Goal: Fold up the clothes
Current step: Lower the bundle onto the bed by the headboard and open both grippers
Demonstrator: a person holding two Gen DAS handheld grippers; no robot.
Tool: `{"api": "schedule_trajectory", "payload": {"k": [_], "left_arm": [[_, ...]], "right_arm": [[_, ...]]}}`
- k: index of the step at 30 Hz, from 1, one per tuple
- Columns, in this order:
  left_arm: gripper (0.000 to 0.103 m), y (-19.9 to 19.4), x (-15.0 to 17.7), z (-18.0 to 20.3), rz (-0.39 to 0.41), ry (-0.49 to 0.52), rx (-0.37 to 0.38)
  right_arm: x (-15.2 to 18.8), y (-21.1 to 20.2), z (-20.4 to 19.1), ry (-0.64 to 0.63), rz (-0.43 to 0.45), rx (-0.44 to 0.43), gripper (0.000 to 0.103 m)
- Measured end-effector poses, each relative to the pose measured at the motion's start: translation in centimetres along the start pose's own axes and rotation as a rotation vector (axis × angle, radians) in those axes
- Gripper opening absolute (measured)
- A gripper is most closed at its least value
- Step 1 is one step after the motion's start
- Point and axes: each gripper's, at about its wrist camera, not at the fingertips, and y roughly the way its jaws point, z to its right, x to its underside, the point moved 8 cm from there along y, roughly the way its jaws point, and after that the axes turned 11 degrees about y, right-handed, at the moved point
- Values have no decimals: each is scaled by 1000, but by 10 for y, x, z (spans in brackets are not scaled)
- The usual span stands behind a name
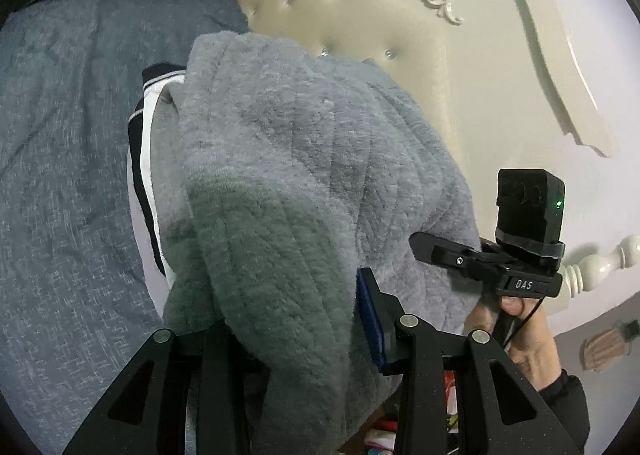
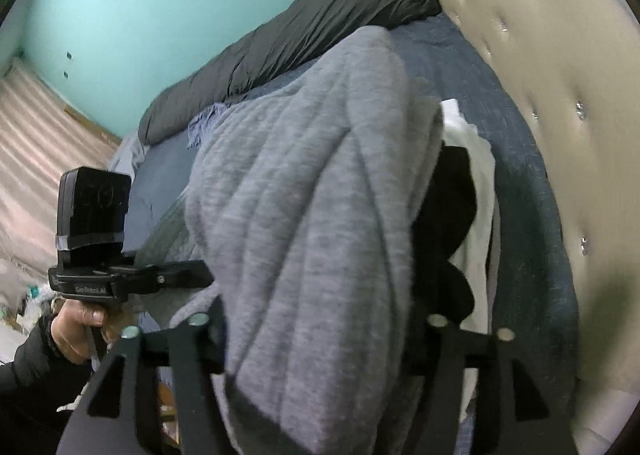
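Observation:
A thick grey fleece garment point(image 1: 304, 159) hangs bunched between my two grippers above the bed; it also fills the right wrist view point(image 2: 312, 215). My left gripper point(image 1: 288, 339) is shut on one edge of it, with the cloth draped over the fingers. My right gripper point(image 2: 320, 359) is shut on another edge, its fingertips hidden under the cloth. The right gripper point(image 1: 440, 251) shows in the left wrist view, and the left gripper point(image 2: 188, 273) shows in the right wrist view. A black and white garment point(image 1: 142, 159) lies on the bed behind the fleece, also seen in the right wrist view point(image 2: 472, 215).
The bed has a blue-grey cover point(image 1: 64, 143). A dark duvet point(image 2: 288, 51) is rolled along its far side. A cream tufted headboard point(image 1: 360, 27) stands close behind the garment. A turquoise wall point(image 2: 160, 7) is beyond the bed.

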Motion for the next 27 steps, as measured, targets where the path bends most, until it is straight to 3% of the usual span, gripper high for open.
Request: {"api": "schedule_trajectory", "payload": {"k": [6, 10, 12, 14, 15, 17, 18, 19, 23, 27], "left_arm": [[42, -38, -5, 1, 71, 68, -47], [42, -59, 10, 9, 105, 144, -88], [42, -63, 16, 14, 110, 164, -101], [42, -64, 17, 15, 112, 179, -108], [42, -61, 14, 13, 112, 181, -112], [42, -61, 8, 8, 119, 186, -115], [42, -62, 8, 8, 127, 193, -124], [42, -64, 8, 8, 138, 207, -134], [42, -78, 9, 16, 168, 282, -183], [42, -62, 8, 13, 116, 306, -200]], "right_arm": [[1, -43, -13, -78, 195, 83, 73], [-1, -69, -29, -165, 343, 177, 73], [-8, -84, -38, -160, 417, 166, 73], [-15, -91, -49, -171, 455, 168, 64], [-18, -93, -54, -181, 469, 171, 48], [-24, -86, -70, -213, 447, 183, 34], [-27, -77, -77, -230, 428, 200, 19], [-28, -68, -80, -240, 405, 220, 15], [-35, -28, -79, -227, 319, 295, 12], [-50, 12, -57, -159, 236, 373, 8]]}}
